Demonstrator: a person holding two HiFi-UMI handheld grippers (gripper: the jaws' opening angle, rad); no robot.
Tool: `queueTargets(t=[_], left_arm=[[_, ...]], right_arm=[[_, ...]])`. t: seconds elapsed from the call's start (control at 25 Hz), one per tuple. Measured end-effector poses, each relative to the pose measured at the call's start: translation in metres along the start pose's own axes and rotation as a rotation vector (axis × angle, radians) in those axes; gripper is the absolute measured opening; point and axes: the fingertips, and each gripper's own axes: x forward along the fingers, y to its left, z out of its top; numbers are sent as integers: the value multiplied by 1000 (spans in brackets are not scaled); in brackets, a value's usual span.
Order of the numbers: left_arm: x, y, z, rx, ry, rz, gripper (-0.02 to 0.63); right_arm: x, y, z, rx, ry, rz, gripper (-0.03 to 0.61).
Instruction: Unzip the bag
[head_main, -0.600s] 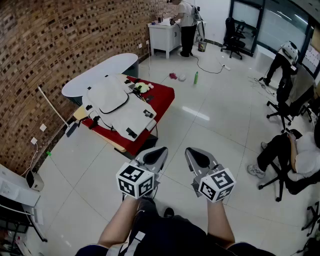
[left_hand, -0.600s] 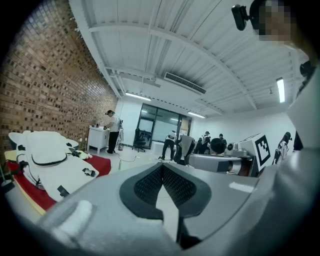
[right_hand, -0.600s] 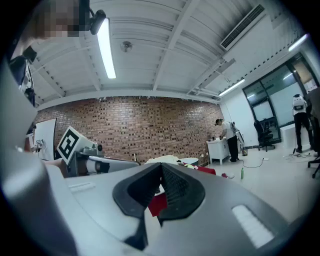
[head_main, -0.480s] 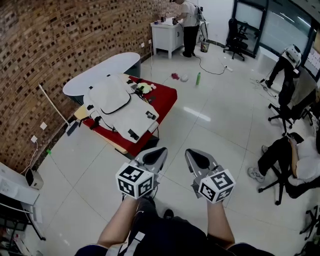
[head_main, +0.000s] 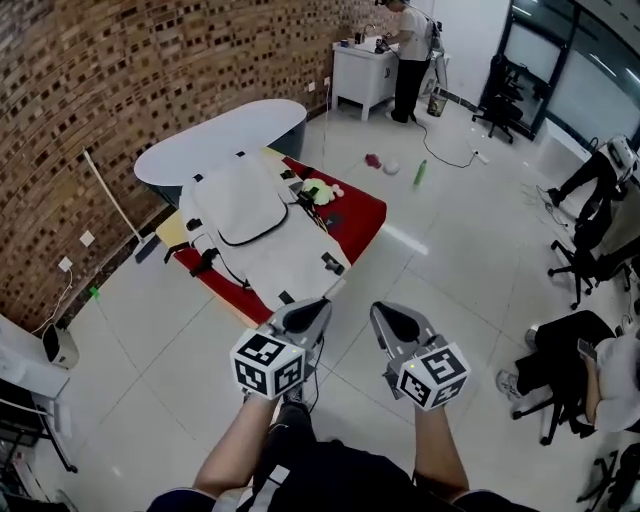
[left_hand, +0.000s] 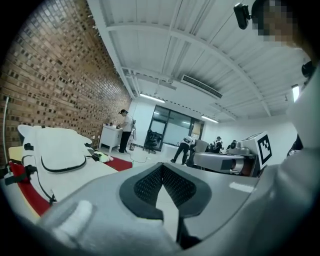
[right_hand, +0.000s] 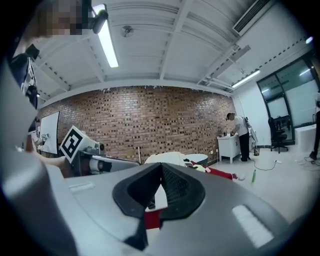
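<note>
The bag (head_main: 262, 225) is a white backpack with black zips and buckles, lying flat on a table draped in red cloth (head_main: 355, 212). It lies some way ahead of both grippers. My left gripper (head_main: 312, 310) and right gripper (head_main: 392, 315) are held side by side in the air above the floor, both shut with nothing between the jaws. In the left gripper view the bag (left_hand: 60, 147) lies low at the left, beyond the closed left gripper (left_hand: 161, 167). Just past the shut right gripper (right_hand: 161, 167), the right gripper view catches the bag (right_hand: 167, 158) in front of the brick wall.
A grey oval table (head_main: 225, 135) stands behind the red one, against the brick wall (head_main: 120, 70). Small toys (head_main: 318, 188) lie on the red cloth. A green bottle (head_main: 421, 172) and cables lie on the floor. A person stands at a white cabinet (head_main: 365, 70). People sit on chairs at the right.
The head view has moved closer to the table, so the bag looks larger and nearer. Both grippers keep their place before the body and stay shut.
</note>
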Motion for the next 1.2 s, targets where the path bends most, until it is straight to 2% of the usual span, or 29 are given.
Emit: queueTargets(t=[0.28, 0.48, 0.52, 0.68, 1.0, 1.2], left_arm=[[22, 98, 20, -28, 12, 21, 0], [30, 159, 26, 17, 62, 53, 0], [31, 169, 26, 14, 67, 54, 0], [37, 204, 21, -17, 90, 65, 0], [45, 250, 0, -83, 128, 131, 0], [56, 275, -6, -101, 142, 222, 0]], right_arm=[[101, -19, 18, -28, 26, 1, 5], [166, -26, 17, -45, 106, 8, 10], [178, -28, 16, -48, 118, 9, 35], [218, -34, 9, -98, 167, 29, 35], [291, -59, -15, -209, 260, 138, 48], [337, -70, -40, -273, 337, 258, 61]])
